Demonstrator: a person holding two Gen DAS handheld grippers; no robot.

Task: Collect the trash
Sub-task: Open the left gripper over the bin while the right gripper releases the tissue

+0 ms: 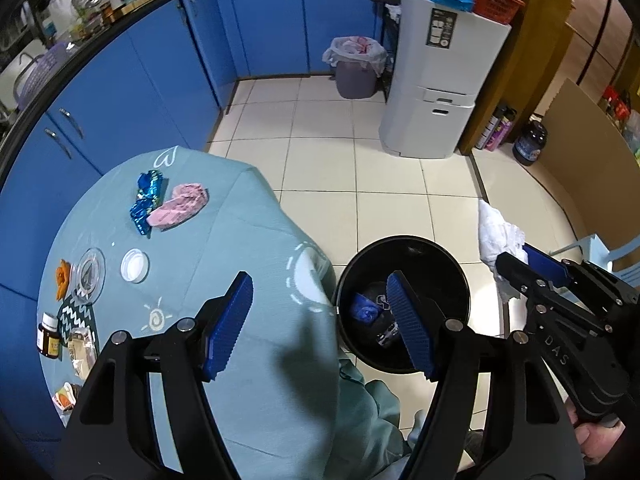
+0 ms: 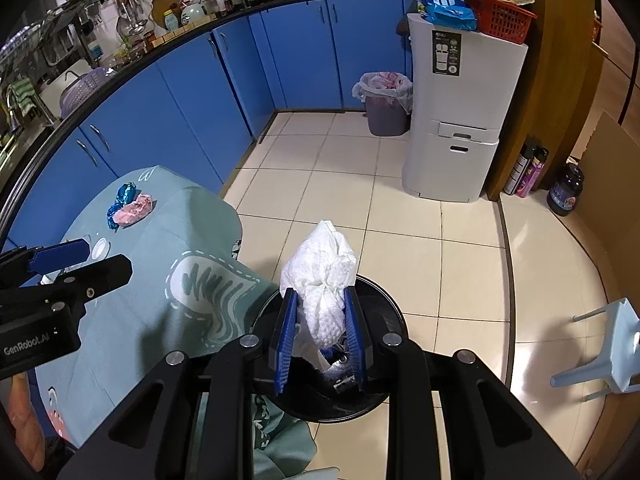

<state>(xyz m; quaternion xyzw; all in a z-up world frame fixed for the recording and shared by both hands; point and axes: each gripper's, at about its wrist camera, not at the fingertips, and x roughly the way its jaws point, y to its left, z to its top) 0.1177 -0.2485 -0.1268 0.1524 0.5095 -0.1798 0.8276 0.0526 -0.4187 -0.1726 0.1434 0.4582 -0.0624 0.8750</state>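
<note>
We hold two grippers over one black bin (image 1: 402, 304) at the lower centre of the frame. The left gripper (image 1: 320, 326) has its jaws spread, nothing between them; inside the bin, one blue scrap (image 1: 365, 309) lies. The right gripper (image 2: 320, 332) has its jaws pinching one white crumpled tissue (image 2: 322, 276) above the bin's rim. On the table (image 1: 224, 240) at left we count one blue foil wrapper (image 1: 147, 200), one pink wrapper (image 1: 178, 205) touching it, and one white lid (image 1: 135, 265).

The bin (image 1: 400, 248) stands on the floor just right of the table (image 1: 248, 240), wrappers (image 1: 166, 200) lying on the table.
</note>
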